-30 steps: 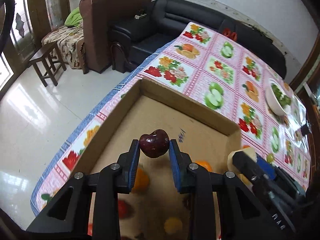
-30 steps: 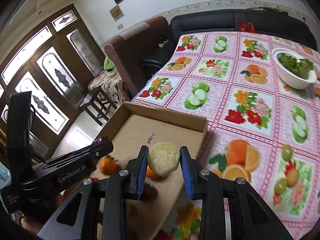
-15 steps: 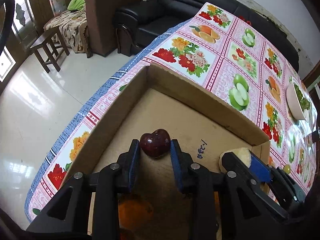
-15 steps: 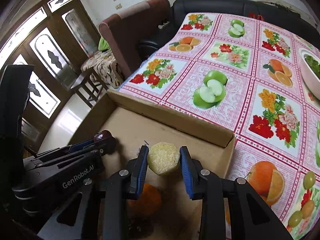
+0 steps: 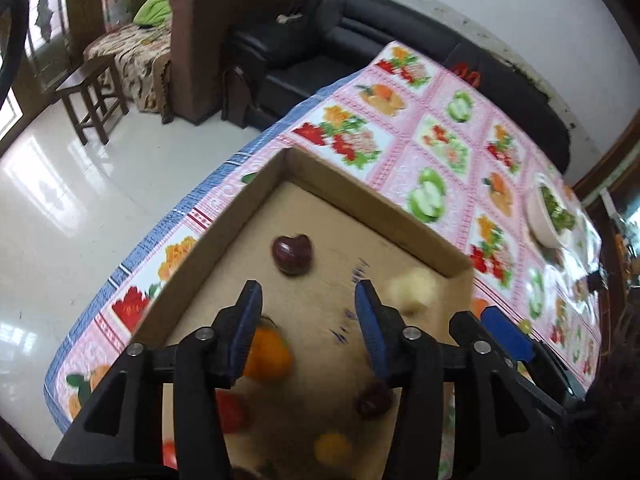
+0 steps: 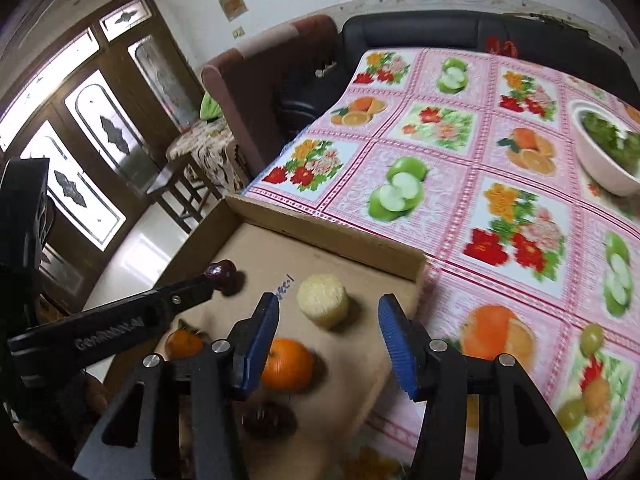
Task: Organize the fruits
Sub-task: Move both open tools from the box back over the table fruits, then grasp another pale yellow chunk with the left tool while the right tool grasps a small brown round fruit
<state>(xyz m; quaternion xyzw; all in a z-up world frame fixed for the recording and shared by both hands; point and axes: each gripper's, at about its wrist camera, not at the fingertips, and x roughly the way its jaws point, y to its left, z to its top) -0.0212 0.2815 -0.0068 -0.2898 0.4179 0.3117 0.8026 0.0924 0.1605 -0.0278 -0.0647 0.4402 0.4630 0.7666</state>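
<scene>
A shallow cardboard box [image 5: 384, 216] [image 6: 328, 232] lies on the fruit-print tablecloth. My left gripper [image 5: 308, 300] hangs over it with jaws opening and nothing between them; the dark red fruit [image 5: 292, 254] [image 6: 224, 274] lies free on the box floor just beyond its tips. The jaws of my right gripper [image 6: 328, 312] are opening too, and the pale yellow fruit piece [image 6: 322, 300] [image 5: 412, 290] sits on the box floor just past them, untouched. Oranges [image 6: 286, 364] [image 5: 266, 354], a dark fruit [image 6: 266, 418] and other small fruits lie nearer in the box.
A white bowl of greens [image 6: 604, 148] [image 5: 548, 216] stands at the table's far right. Behind the table stand a black sofa [image 5: 320, 52] and a brown armchair [image 5: 192, 28]; a small wooden stool [image 5: 94, 96] is on the tiled floor to the left.
Both grippers went from shut on their fruit to open. The dark red fruit and the pale yellow piece now lie on the box floor, and both grippers have drawn back from them.
</scene>
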